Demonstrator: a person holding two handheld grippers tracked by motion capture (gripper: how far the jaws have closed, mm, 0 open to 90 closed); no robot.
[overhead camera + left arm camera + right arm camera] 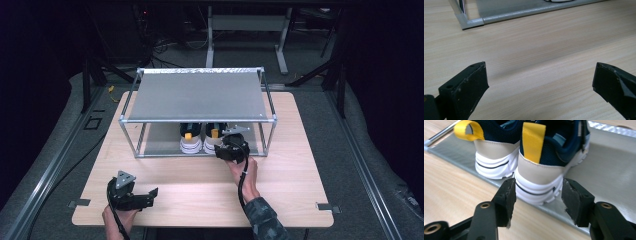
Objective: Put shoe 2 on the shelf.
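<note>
1. My right gripper sits at the front edge of the rack's lower shelf, its two jaws standing either side of the heel of the right-hand shoe.
2. Those jaws are partly open. The left jaw is just at the white sole; the right one stands a little clear of it. I have no hold on the shoe.
3. That shoe is straight ahead of my right gripper, heel toward me, its yellow pull tab above the jaws. It rests on the grey shelf.
4. The second shoe is just beside it, to the left of my right gripper and slightly farther off, also heel toward me.
5. From the high view, both shoes sit under the top shelf of the metal rack, with my right gripper at the rack's front rail.
6. My left gripper is well apart from the rack, low over the bare wooden table. Its jaws are wide open with nothing between them; the rack's front corner lies ahead of it to the left.
</note>
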